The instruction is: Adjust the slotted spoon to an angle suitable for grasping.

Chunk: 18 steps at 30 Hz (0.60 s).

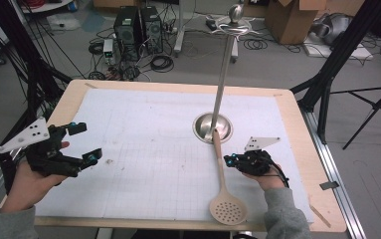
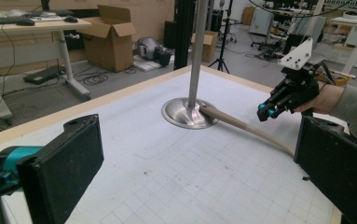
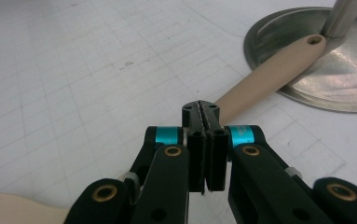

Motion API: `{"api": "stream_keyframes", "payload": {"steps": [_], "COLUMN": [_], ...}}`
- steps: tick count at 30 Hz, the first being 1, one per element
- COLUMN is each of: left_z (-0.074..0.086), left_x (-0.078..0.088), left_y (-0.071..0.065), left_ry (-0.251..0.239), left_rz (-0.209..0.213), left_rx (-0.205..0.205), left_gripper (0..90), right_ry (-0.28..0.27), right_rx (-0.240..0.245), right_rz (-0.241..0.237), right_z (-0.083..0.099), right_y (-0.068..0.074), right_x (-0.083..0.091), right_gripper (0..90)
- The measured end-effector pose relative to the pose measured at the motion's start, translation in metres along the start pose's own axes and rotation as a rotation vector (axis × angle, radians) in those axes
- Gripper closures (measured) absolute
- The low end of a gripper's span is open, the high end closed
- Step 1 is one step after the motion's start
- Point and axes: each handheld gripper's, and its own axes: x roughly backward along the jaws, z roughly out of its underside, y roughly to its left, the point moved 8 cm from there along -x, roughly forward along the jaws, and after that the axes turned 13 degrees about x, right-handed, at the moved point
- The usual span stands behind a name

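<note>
— Slotted spoon (image 1: 226,199), beige plastic with a long smooth handle and a round perforated bowl: where does it lie?

— On the white gridded paper sheet (image 1: 143,149) that covers the pale wooden table (image 1: 297,134), toward the near edge on the right half. Its bowl is close to the near edge; the handle runs away from it, and the tip, pierced by a small hole, rests on the rim of the shiny round metal base (image 1: 212,127) of a slim upright steel pole (image 1: 223,79).

— Starting from the left, what about the tongs?

— The left gripper (image 1: 81,144), black with teal accents and a grey three-cornered plate on top, is held above the table's left edge, well apart from the spoon. Its jaws are released, spread wide; the left gripper view shows their flat pads with a dull, grainy black face and nothing between them.

— And on the right?

— The right gripper (image 1: 229,160) is just beside the handle, at about its middle. Its jaws are clenched, pad against pad, with nothing caught; in the right gripper view the closed tips (image 3: 200,112) sit right over the handle, but whether they touch it I cannot tell.
</note>
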Motion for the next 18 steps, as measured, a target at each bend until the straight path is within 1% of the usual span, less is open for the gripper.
{"api": "stream_keyframes", "payload": {"steps": [2,4,8,10,16,18], "left_z": [-0.002,-0.002,-0.001,0.000,0.002,0.002], "left_x": [0.001,0.002,0.001,0.000,0.000,0.001], "left_y": [0.000,0.000,0.000,0.000,0.000,0.001], "left_ry": [-0.011,-0.015,-0.006,-0.005,0.000,-0.001], "left_rz": [-0.005,-0.001,0.003,0.001,0.002,-0.004], "left_rx": [-0.002,0.001,-0.001,0.004,0.009,0.009], "left_gripper": [2.0,2.1,2.0,2.1,2.1,2.1], "right_ry": [-0.003,0.011,0.029,0.039,0.049,0.050], "right_rx": [0.009,0.003,0.002,-0.001,-0.024,-0.021], "right_rz": [-0.006,-0.008,-0.006,-0.008,-0.011,-0.011], "right_z": [-0.001,0.001,0.003,0.004,0.013,0.013], "right_y": [0.001,0.002,0.001,0.001,-0.001,-0.001], "right_x": [-0.001,-0.004,-0.007,-0.009,-0.011,-0.011], "right_gripper": [89.5,89.6,89.5,89.6,89.5,89.5]}}
